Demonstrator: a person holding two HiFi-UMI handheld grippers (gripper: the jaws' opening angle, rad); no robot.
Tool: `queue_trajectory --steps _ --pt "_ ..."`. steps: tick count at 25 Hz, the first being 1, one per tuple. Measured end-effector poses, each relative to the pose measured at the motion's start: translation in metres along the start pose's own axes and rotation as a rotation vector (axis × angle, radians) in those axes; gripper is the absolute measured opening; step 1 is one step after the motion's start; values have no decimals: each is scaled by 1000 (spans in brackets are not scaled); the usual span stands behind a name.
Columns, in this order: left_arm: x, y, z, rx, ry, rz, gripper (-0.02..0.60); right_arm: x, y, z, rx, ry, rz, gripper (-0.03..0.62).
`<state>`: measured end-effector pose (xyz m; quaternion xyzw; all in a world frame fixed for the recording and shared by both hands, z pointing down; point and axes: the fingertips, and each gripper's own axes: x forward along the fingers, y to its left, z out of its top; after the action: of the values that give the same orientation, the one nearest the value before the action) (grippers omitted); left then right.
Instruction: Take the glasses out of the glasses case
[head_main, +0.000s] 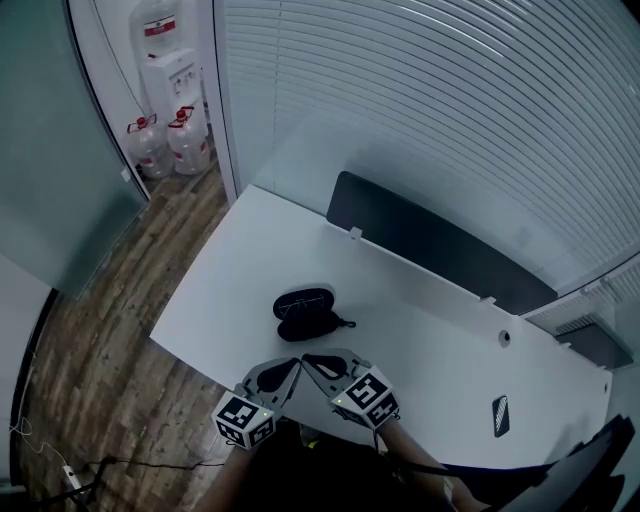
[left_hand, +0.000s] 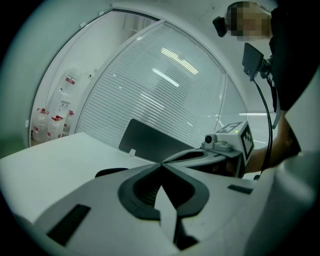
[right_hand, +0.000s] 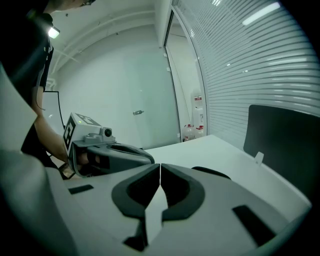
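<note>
A black glasses case (head_main: 305, 312) lies on the white desk (head_main: 420, 330), near its front edge, with a short cord off its right side. I cannot tell whether it holds glasses. Both grippers hover just short of it, tips almost touching each other. My left gripper (head_main: 294, 363) is shut and empty; in its own view the jaws meet at the left gripper (left_hand: 161, 164), with the case (left_hand: 110, 171) a dark sliver beyond. My right gripper (head_main: 306, 358) is likewise shut with nothing in it, and the right gripper (right_hand: 160, 165) points past the case (right_hand: 212, 172).
A black divider panel (head_main: 430, 245) stands along the desk's far edge before window blinds. A dark phone-like object (head_main: 501, 415) and a round grommet (head_main: 504, 338) sit at the right. A water dispenser with bottles (head_main: 170, 110) stands on the wood floor at the far left.
</note>
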<state>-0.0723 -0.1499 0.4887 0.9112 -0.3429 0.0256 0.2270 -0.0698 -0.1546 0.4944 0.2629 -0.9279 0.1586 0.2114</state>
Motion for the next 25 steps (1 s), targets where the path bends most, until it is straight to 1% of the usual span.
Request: queue_trajectory --steps 5,9,12,16,20,23,25 --pt "8 17 8 -8 16 -16 9 13 -13 9 -13 8 -24 17" --pt "14 22 20 18 15 -21 9 15 -23 19 1 -24 -50 17" --pt "18 23 30 23 8 -27 9 14 -29 27 13 -50 -63 17" --pt "20 23 35 38 8 -31 9 12 -32 32 7 -67 -60 17" --pt "25 18 30 77 40 -30 9 10 -34 24 8 -56 -49 17" --pt "28 20 27 89 50 -4 9 11 -37 22 11 -54 -27 17" --pt "30 22 26 86 51 13 9 13 -40 20 -12 -41 -16 17"
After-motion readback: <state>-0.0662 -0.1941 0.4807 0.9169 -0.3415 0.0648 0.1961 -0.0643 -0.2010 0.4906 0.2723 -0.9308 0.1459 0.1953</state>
